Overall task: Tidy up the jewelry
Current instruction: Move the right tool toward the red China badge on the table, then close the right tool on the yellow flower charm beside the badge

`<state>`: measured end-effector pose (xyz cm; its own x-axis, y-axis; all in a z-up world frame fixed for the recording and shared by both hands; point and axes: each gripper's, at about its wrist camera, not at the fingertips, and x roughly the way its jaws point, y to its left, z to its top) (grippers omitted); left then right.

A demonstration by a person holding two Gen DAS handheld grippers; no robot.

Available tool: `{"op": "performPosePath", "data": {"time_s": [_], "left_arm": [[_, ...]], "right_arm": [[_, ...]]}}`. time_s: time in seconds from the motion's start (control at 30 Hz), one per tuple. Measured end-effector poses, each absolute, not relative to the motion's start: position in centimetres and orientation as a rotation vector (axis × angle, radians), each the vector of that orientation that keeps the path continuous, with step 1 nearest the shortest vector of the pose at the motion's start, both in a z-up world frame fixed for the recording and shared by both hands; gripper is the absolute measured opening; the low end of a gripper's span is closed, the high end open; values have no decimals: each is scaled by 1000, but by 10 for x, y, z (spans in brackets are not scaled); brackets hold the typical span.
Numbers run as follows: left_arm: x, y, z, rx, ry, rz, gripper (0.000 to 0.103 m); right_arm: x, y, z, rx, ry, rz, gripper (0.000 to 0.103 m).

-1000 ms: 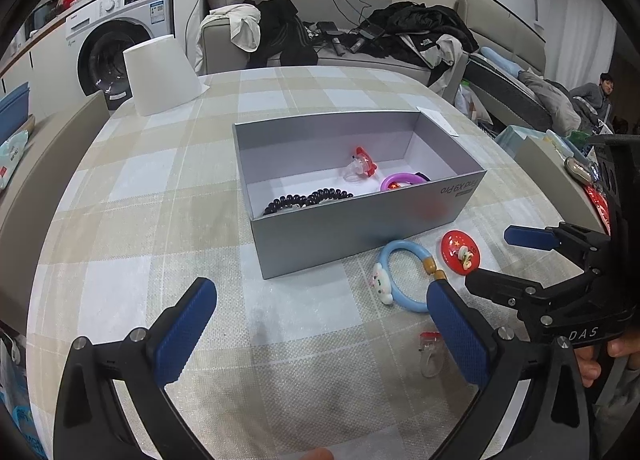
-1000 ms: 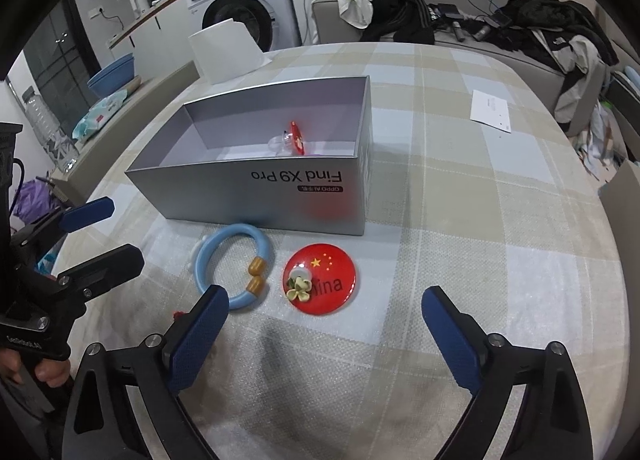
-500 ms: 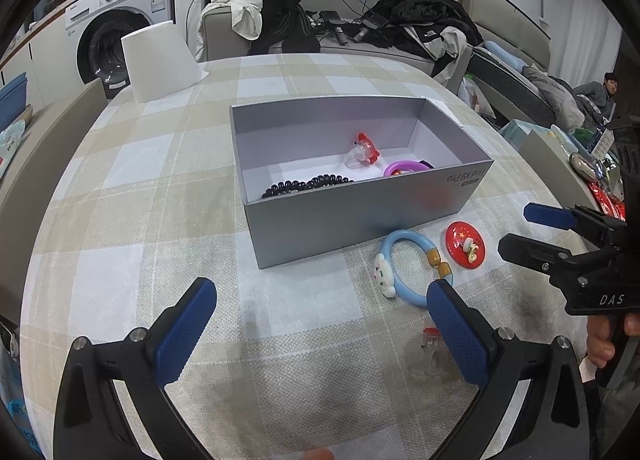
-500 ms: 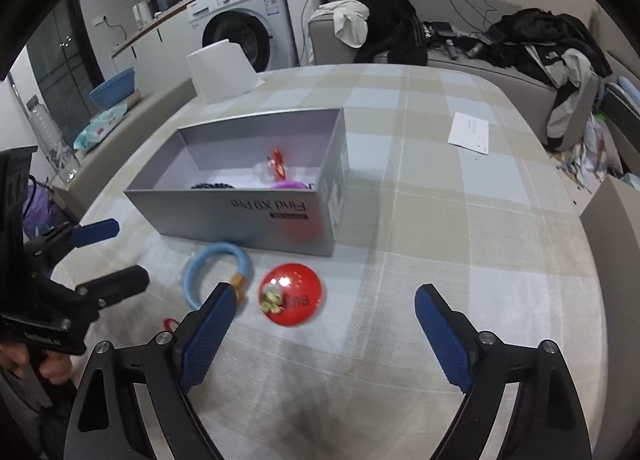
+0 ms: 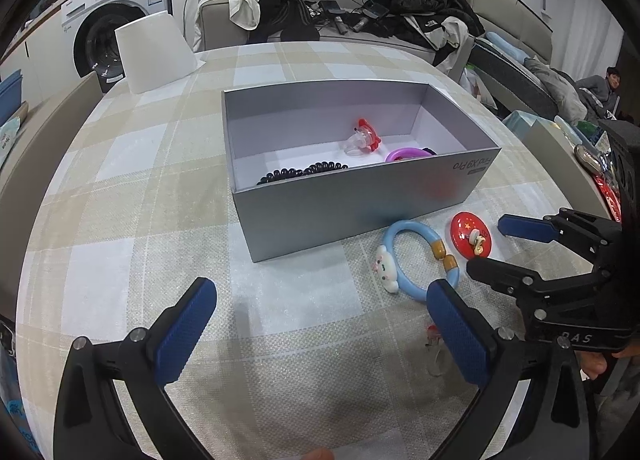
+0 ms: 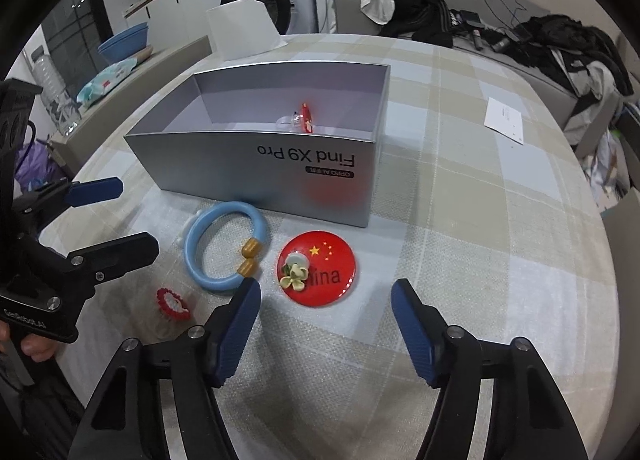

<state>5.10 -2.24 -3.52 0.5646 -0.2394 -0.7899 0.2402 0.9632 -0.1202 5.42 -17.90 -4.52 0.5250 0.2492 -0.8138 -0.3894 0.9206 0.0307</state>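
Right hand-held gripper (image 6: 326, 302) is closing, still pinching nothing, just short of the red badge (image 6: 318, 268). Thin, stiff and glossy, the badge is probably lying too flat for anything but an edge pinch. Left hand-held gripper (image 5: 320, 320) is hovering spread.

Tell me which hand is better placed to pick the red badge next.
Right. The right gripper faces the red badge, jaws closing with nothing between them yet. The left gripper faces bare tablecloth.

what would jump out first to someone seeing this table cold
The open grey cardboard box mid-table, with a black bead string, a purple ring and a red-topped clear ring inside. Right in front of it lie a light blue bangle and a glossy red round badge, the right tool closing, empty, near the badge.
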Motion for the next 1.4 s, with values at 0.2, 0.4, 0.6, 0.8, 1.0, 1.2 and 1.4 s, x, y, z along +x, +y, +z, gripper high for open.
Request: {"op": "performPosePath", "data": {"time_s": [0.2, 0.4, 0.6, 0.8, 1.0, 1.2, 1.4], "left_arm": [[52, -26, -38, 13, 935, -277, 102], [53, -31, -38, 27, 938, -267, 102], [54, -24, -39, 12, 943, -258, 102], [54, -23, -36, -2, 934, -268, 102], [55, -26, -37, 7, 941, -269, 102], [55, -26, -37, 9, 941, -267, 102], [54, -26, -36, 12, 943, -273, 102]], "right_arm": [[55, -178, -46, -189, 912, 349, 34], [55, -184, -43, -176, 924, 348, 23], [56, -189, -39, -152, 913, 336, 27], [59, -197, -37, -118, 912, 334, 43], [60, -178, -42, -179, 927, 370, 48], [58, -181, -41, -179, 919, 368, 48], [53, -182, -33, -141, 888, 424, 37]]}}
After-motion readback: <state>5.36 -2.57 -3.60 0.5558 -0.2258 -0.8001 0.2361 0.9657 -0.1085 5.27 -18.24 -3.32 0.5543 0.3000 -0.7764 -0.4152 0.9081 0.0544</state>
